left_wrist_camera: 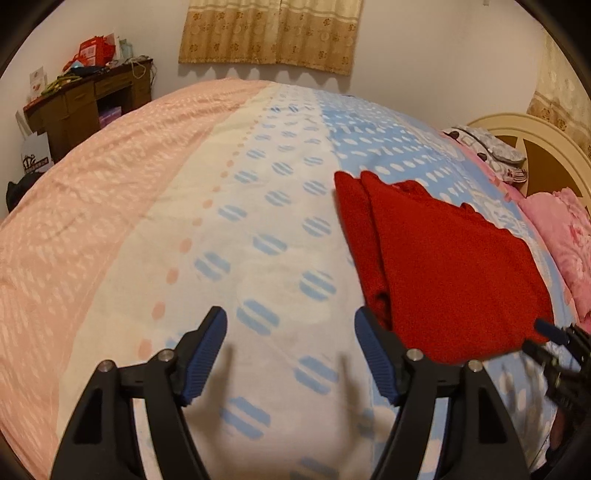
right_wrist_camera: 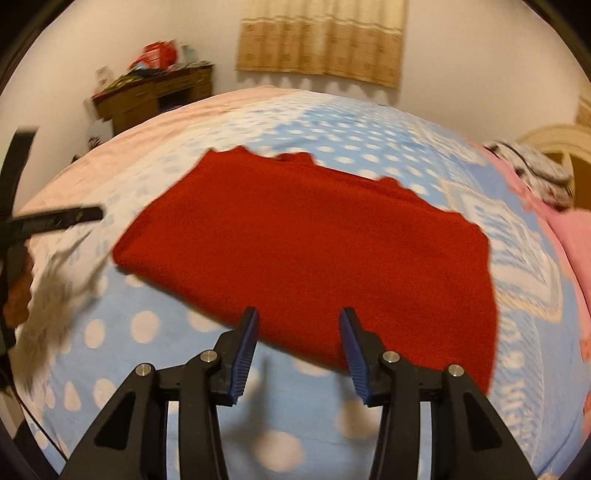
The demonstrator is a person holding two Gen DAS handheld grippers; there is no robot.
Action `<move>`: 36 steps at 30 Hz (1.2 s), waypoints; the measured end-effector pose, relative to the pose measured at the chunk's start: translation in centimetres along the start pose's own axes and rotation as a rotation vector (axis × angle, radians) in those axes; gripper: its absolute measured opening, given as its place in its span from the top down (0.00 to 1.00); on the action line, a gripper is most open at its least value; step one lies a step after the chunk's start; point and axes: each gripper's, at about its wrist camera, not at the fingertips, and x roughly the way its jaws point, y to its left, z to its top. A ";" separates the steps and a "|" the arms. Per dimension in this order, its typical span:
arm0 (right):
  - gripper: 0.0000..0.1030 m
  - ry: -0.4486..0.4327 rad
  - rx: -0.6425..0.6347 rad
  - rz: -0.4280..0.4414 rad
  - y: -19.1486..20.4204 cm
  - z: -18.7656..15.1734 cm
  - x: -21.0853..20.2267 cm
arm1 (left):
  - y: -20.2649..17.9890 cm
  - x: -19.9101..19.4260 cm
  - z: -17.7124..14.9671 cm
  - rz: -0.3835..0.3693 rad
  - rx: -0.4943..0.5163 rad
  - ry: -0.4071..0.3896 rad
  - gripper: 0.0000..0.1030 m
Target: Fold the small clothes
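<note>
Jaws of the left gripper (left_wrist_camera: 290,321) stand wide apart over bare bedspread (left_wrist_camera: 221,229), nothing between them, and those of the right gripper (right_wrist_camera: 298,317) are apart too, hovering at the near edge of the folded red garment (right_wrist_camera: 310,236) without pressing it. The garment lies flat on the blue spotted part of the bedspread. Farther off, a cluttered wooden desk (left_wrist_camera: 88,99) stands against the wall beside a curtain (left_wrist_camera: 269,33).

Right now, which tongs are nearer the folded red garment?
Right. The right tongs hang open at the folded red garment's near edge; the left tongs hang open over bare bedspread beside it.
</note>
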 end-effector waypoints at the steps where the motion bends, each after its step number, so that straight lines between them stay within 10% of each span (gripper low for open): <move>1: 0.55 0.000 -0.013 0.001 0.7 0.1 0.2 | -0.1 0.3 0.4 -0.006 0.004 0.007 0.26; 15: 0.44 -0.050 -0.248 -0.001 11.7 1.3 2.0 | -1.5 6.3 5.8 -0.302 -0.087 0.076 0.16; 33: 0.45 -0.062 -0.285 -0.056 14.7 1.4 4.7 | -2.5 10.9 7.9 -0.323 -0.081 0.117 0.21; 36: 0.59 -0.059 -0.284 -0.059 14.8 1.6 5.1 | -2.6 11.2 8.1 -0.310 -0.075 0.115 0.33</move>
